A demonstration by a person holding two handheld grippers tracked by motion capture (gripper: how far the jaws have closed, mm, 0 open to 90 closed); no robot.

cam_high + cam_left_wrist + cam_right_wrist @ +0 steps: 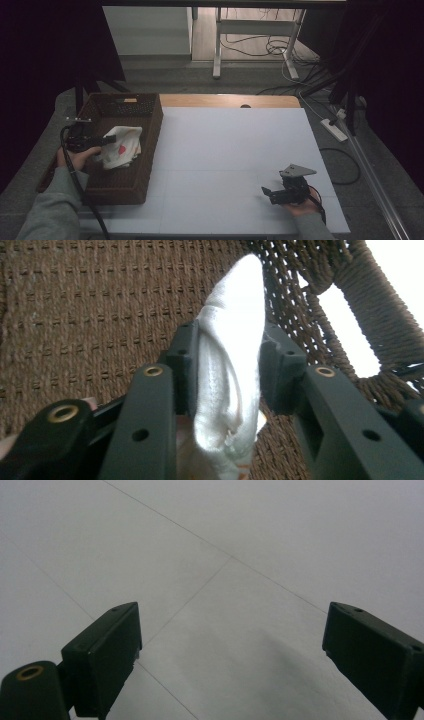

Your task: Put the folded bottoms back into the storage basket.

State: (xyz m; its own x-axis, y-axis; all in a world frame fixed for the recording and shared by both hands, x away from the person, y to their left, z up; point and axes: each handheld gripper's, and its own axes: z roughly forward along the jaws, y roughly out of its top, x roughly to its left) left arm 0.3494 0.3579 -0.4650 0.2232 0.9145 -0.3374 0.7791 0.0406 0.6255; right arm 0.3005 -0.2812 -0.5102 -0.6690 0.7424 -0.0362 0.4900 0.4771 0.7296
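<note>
White cloth [121, 146] with a small red mark lies bunched inside the brown woven basket [145, 172], which sits at about nine o'clock on the white table [235, 150]. From the nine o'clock side of the cloth the left gripper [102, 141] reaches into the basket, a fold of cloth [230, 365] between its partly spread jaws, the pads beside it without visibly squeezing. At about four o'clock the right gripper [270, 194] rests, jaws spread wide, nothing between them.

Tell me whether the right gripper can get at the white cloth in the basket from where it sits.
Probably not: the right gripper sits across the table, and the basket wall stands between it and the white cloth.
</note>
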